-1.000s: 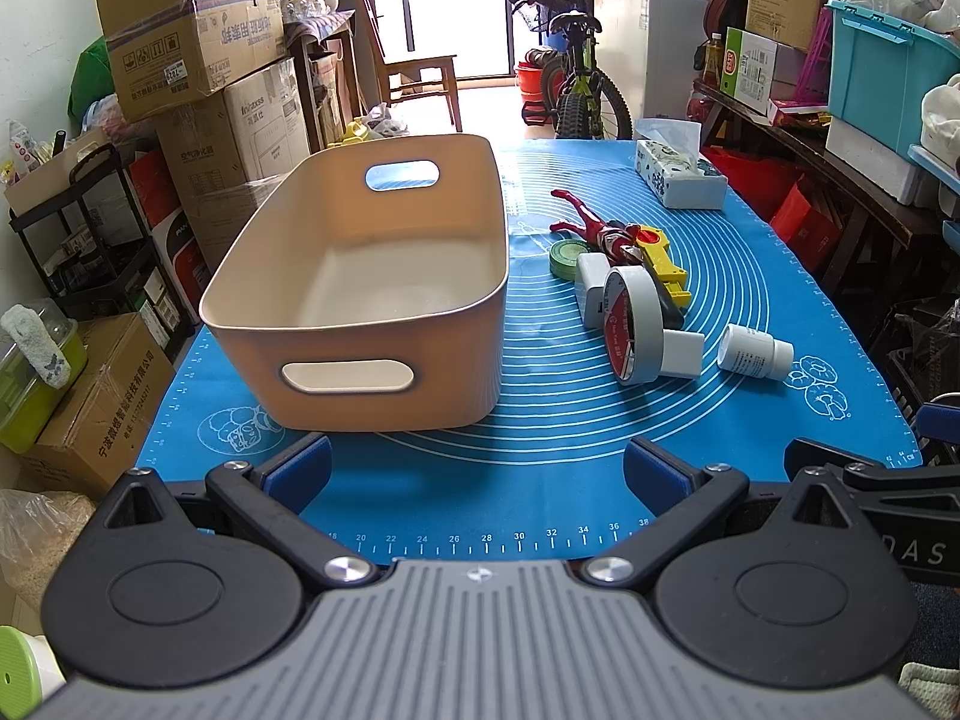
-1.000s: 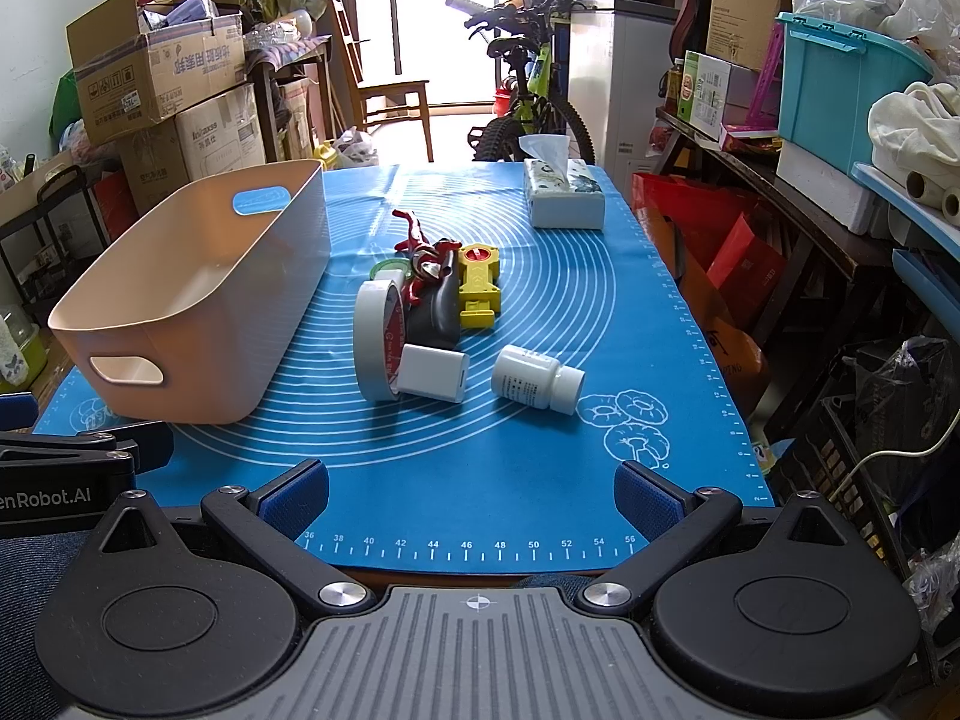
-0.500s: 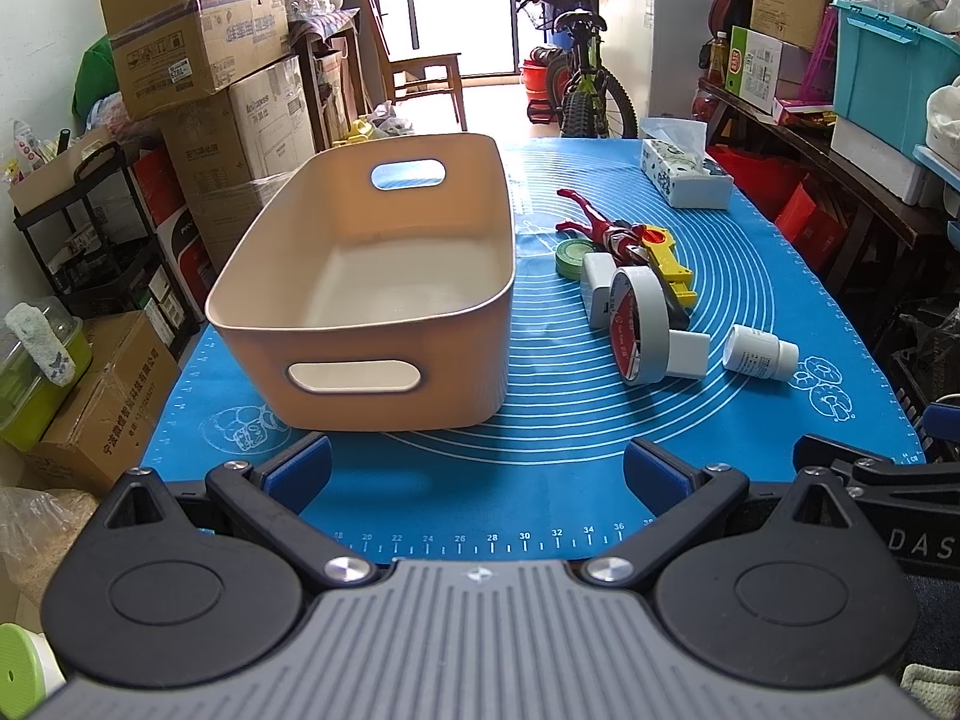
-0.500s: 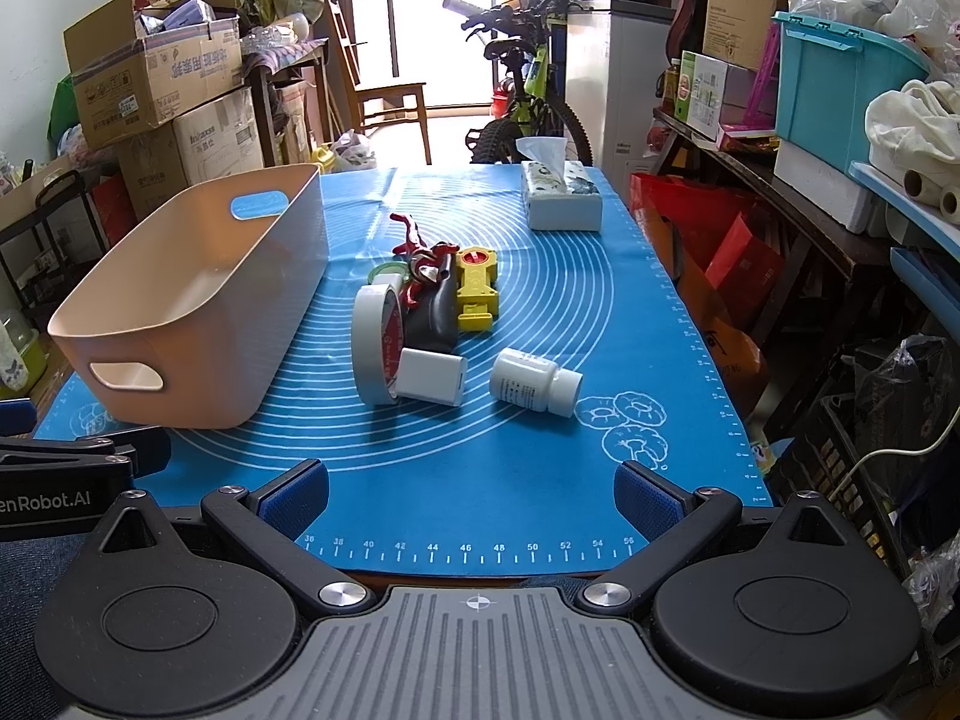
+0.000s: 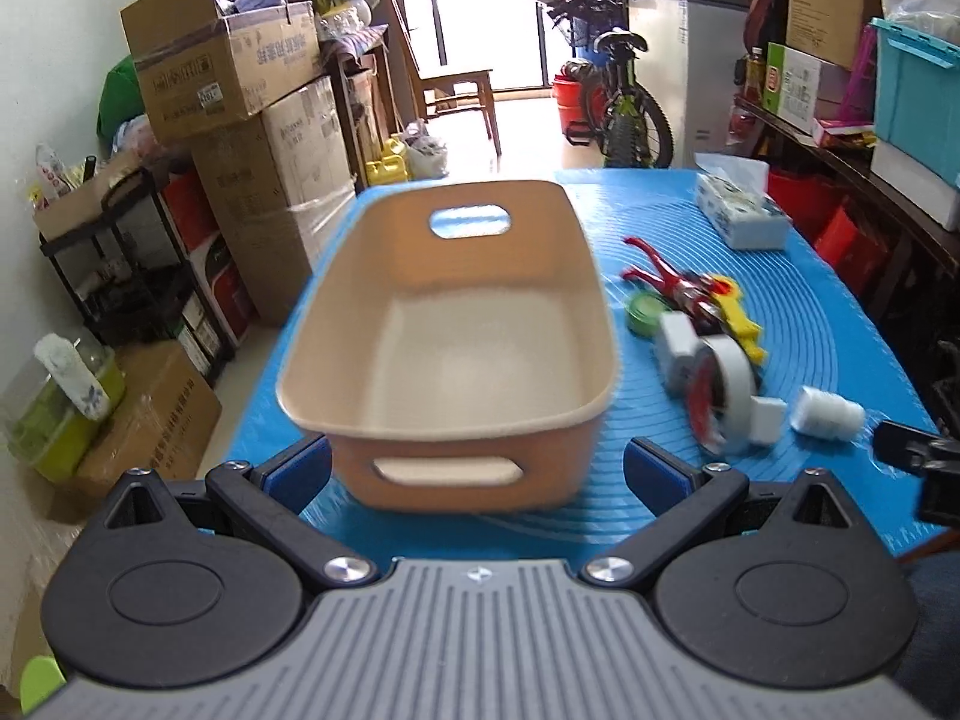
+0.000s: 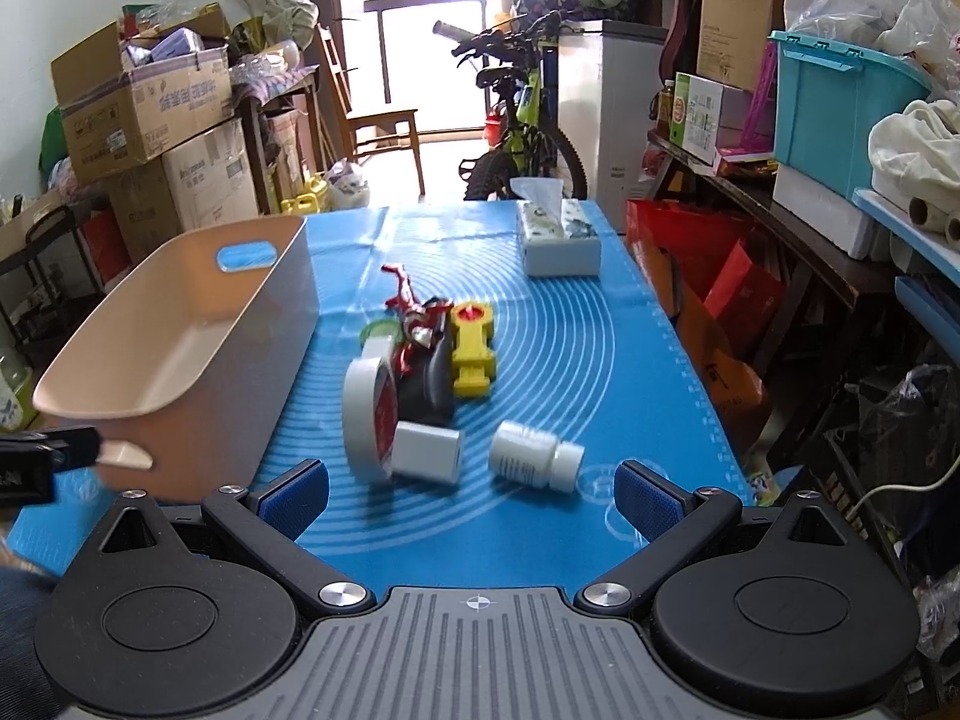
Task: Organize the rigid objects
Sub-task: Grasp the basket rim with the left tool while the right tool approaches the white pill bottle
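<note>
Our left claw (image 5: 477, 471) stands wide and holds nothing, its blue pads on either side of the near wall of the beige plastic bin with cut-out handles (image 5: 447, 324), which sits toward the bench's left edge. Our right claw (image 6: 471, 495) is just as wide and empty, hovering over the near edge of the bench with the white pill bottle (image 6: 534, 456) lying on its side just ahead.

Beyond the bottle we see a small white rectangular box (image 6: 427, 452) touching an upright grey roll of tape with a red core (image 6: 367, 414), then a red toy figure (image 6: 414, 315), a yellow plastic toy (image 6: 474, 348) and a green roll (image 5: 645, 312), all clustered mid-bench on the blue silicone mat (image 6: 540, 354). A tissue box (image 6: 558, 237) sits near the far right corner.

We judge the task barely begun: the bin is empty and every loose item still lies outside it.

A dark object behind the tape is mostly hidden, and the left view is smeared.
</note>
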